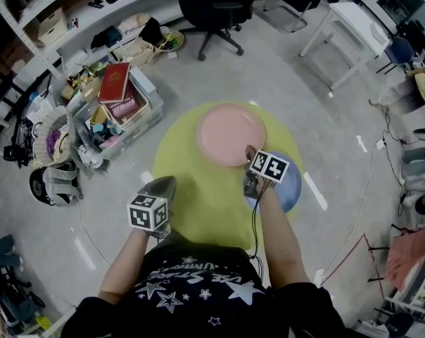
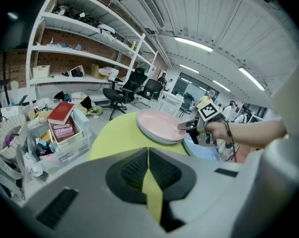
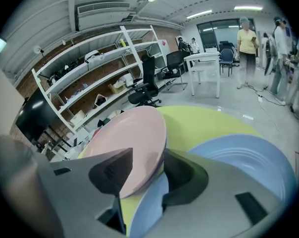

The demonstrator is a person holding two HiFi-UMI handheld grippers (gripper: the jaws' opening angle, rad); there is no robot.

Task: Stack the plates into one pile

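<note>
A pink plate [image 1: 230, 134] lies on the far half of the round yellow-green table [image 1: 191, 167], and a second, paler rim shows just under it in the left gripper view. A blue plate [image 1: 288, 189] lies at the table's right edge, partly under my right hand. My right gripper [image 1: 250, 166] is at the pink plate's [image 3: 129, 143] near rim. Its jaws stand open, one above and one below that rim, over the blue plate [image 3: 238, 157]. My left gripper [image 1: 160, 189] hovers over the table's near left side, shut and empty [image 2: 148, 155].
On the floor to the left stand a clear bin [image 1: 138, 111] with a red book [image 1: 115, 82] on top, a basket [image 1: 51, 136] and loose clutter. A black office chair [image 1: 212, 9] and a white table [image 1: 350, 23] stand beyond. Shelving lines the left wall.
</note>
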